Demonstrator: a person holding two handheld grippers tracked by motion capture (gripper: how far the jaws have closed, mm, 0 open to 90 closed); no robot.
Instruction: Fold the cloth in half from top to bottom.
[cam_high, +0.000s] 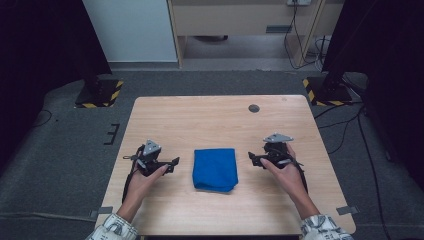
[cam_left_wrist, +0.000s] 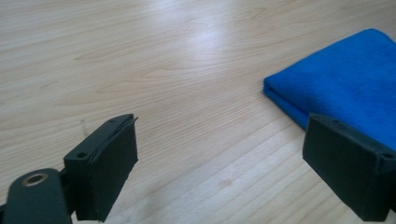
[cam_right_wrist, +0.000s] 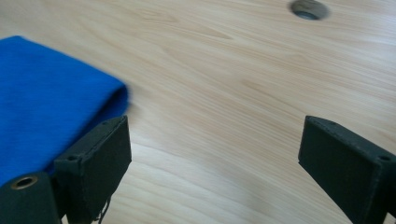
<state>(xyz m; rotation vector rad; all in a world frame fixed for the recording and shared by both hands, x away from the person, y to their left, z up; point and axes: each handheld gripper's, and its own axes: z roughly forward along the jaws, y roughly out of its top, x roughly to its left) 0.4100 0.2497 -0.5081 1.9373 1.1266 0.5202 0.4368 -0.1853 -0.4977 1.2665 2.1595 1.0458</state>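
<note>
Both forearms come in from the near edge of the wooden counter (cam_high: 220, 107), each hand wrapped around a gripper held low over the surface. The left gripper (cam_high: 172, 163) sits left of a folded blue cloth (cam_high: 215, 168) and points right toward it; the right gripper (cam_high: 252, 159) sits right of the cloth and points left. Each gripper's 2 fingers (cam_left_wrist: 109, 161) stand wide apart with nothing between them. The cloth lies flat near the counter's middle, between the 2 grippers and just beside each, touched by neither. A small round grommet hole (cam_high: 254, 108) sits toward the far edge, well apart from the cloth. Bare wood separates each gripper from the cloth.
</note>
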